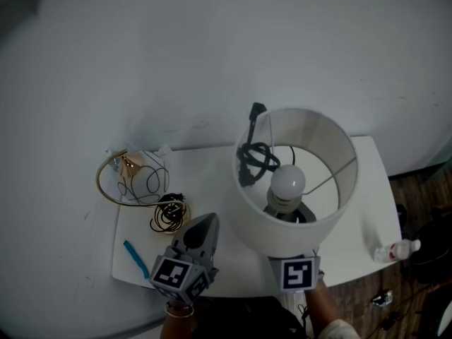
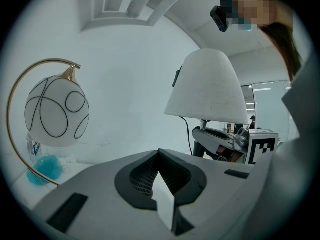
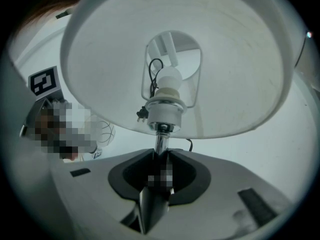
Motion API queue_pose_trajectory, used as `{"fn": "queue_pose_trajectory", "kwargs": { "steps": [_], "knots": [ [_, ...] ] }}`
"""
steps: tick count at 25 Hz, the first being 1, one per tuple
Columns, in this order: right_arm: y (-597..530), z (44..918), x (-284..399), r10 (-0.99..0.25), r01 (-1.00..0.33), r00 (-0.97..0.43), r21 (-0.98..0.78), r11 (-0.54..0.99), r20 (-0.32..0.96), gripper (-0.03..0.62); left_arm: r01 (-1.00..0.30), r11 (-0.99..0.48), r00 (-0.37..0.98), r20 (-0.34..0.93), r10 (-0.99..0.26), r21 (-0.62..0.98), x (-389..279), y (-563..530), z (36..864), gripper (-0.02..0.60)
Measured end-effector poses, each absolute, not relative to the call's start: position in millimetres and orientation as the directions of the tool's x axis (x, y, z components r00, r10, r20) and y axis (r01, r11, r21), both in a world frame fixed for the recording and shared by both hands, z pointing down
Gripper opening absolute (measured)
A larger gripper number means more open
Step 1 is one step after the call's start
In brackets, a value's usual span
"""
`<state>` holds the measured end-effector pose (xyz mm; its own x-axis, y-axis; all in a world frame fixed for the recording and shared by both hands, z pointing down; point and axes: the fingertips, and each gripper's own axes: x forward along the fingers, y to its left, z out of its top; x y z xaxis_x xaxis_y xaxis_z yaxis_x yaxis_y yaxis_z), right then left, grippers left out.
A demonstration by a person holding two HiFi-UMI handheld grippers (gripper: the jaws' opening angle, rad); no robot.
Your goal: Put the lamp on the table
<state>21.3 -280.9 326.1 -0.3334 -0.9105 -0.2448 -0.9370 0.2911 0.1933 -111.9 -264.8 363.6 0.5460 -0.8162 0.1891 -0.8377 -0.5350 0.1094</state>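
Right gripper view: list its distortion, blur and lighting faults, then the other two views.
Right gripper view: fisheye bows the lampshade, corners black, mosaic patches overlaid, stem sharp. Left gripper view: same fisheye bowing, globe lamp crisp, light flat. Head view: slightly soft, dim edges, no hard shadows.

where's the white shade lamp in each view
Head view: the lamp is right of centre, seen from above, looking down into its shade.
Left gripper view: lamp is upper right of centre, with the shade side-on.
Right gripper view: lamp fills the upper half, seen from below.
Shared landmark: the globe lamp stands left of it in all three views, faint in the right gripper view.
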Motion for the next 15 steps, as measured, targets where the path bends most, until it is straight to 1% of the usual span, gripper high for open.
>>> {"fn": "queue_pose_trajectory", "kwargs": {
  "steps": [9, 15],
  "knots": [
    [-292, 348, 22, -0.918, -0.935, -0.340, 0.174, 0.308, -0.204, 0.086, -0.849, -0.511, 0.529, 0.228, -0.817, 0.139, -112, -272, 379, -0.002],
    [-301, 357, 19, -0.913, -0.935, -0.343, 0.174, 0.309, -0.223, 0.086, -0.857, -0.495, 0.516, 0.224, -0.827, 0.146, -116, -279, 386, -0.002]
  ]
}}
